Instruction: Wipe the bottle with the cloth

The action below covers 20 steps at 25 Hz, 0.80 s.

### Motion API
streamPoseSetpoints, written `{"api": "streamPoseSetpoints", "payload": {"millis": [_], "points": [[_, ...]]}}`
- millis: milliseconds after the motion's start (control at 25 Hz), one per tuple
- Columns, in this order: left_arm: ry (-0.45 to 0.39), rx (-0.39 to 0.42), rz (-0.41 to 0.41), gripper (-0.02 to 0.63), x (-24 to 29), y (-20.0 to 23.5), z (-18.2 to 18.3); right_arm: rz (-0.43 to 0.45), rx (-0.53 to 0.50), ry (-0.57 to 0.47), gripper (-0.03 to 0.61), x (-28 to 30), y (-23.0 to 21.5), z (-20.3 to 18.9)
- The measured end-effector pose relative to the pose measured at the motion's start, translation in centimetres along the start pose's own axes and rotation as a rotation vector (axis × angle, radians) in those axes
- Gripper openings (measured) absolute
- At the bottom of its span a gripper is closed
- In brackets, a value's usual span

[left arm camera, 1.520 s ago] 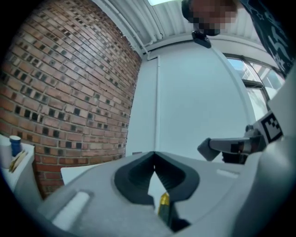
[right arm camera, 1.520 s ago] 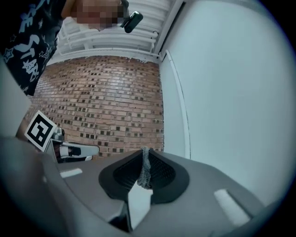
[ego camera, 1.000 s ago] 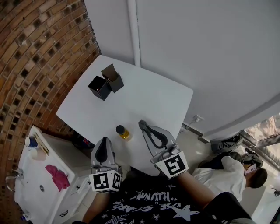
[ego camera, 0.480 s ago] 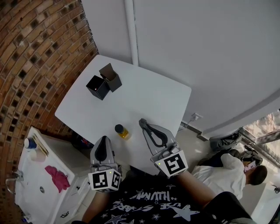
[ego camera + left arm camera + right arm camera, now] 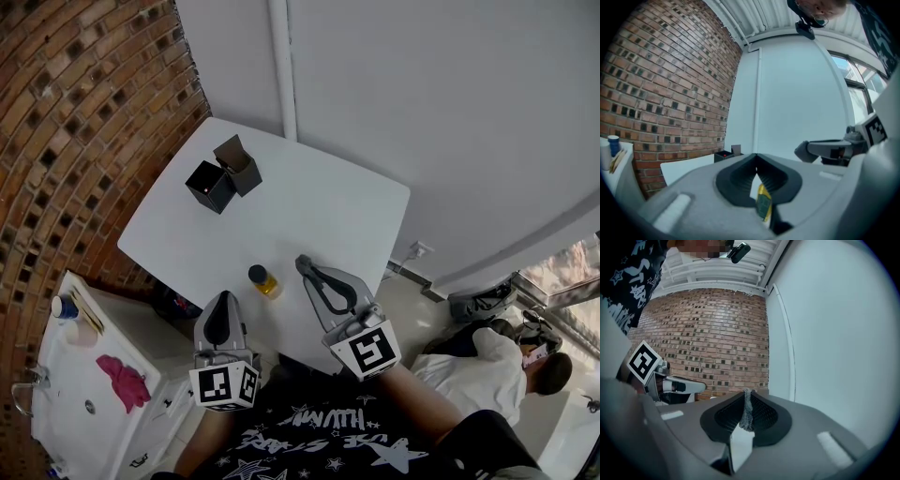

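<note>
Left claw (image 5: 756, 159): clenched, empty, near the bottle (image 5: 263, 280).
Right claw (image 5: 746, 398): grasping a thin grey cloth (image 5: 747, 411).
Bottle: upright near the front edge of your desk (image 5: 319, 197), between your claws.
Risk: unheld, it tips or skids off the edge when you wipe.
Hidden: the head view barely shows the cloth; it is probably only a strip.

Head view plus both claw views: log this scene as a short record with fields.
table: white
bottle: yellow, dark cap, upright near the table's near edge
boxes: two black, at the table's far left
left claw: shut, empty, apart from the bottle
right claw: shut on grey cloth
wiping: not yet begun
</note>
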<state>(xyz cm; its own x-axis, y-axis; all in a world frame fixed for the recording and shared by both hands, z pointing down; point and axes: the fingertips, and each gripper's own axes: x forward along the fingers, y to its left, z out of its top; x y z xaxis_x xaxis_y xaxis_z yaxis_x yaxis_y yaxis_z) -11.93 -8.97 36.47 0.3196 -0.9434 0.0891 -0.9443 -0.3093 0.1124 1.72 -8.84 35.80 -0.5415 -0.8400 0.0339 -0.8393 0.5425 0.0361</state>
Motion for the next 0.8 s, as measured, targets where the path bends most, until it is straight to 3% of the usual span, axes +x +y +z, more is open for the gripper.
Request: {"api": "streamPoseSetpoints", "payload": {"millis": [800], "points": [[-0.001, 0.003, 0.000, 0.005, -0.12, 0.32, -0.43, -0.003, -0.005, 0.027, 0.040, -0.15, 0.31, -0.45]]}}
